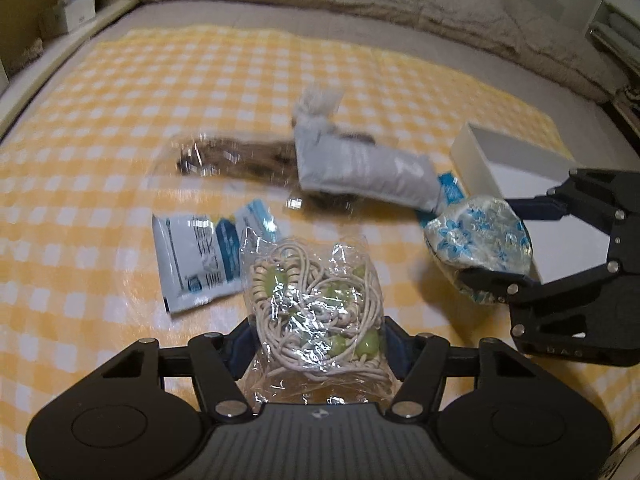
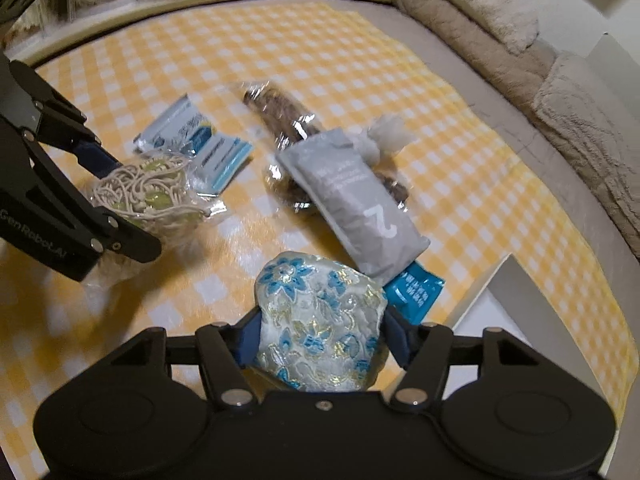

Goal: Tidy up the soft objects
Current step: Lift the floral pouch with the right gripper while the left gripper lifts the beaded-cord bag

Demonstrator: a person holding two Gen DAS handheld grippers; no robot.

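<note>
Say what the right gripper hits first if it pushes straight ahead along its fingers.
Probably the grey pouch marked 2. The right gripper, shut on the blue-flowered pouch, points at the grey pouch's near end, with a blue packet beside it. Height above the checked cloth is unclear, so it might pass over both.

Left hand-held gripper (image 1: pixel 318 344): matt black plastic body, bright metal rivets, blue pads. Clear bag of cord and beads (image 1: pixel 316 304): glossy crinkled film; cord inside matt off-white, beads smooth pale green. Brocade pouch (image 2: pixel 322 324), held in right hand-held gripper (image 2: pixel 322 340): woven cloth, blue flowers, faint metallic sheen. Grey pack (image 2: pixel 356 196): matt, wrinkled foil-like wrap. Brown bundle (image 2: pixel 276 108): glossy clear wrap over fibrous contents. Blue-white sachets (image 1: pixel 200 256): smooth, semi-gloss. White box (image 1: pixel 508 168), far right: smooth matt card. Checked sheet (image 1: pixel 120 100): yellow-white, slightly shiny. Bedding (image 2: pixel 500 16), far side: rough fleecy beige cloth.
</note>
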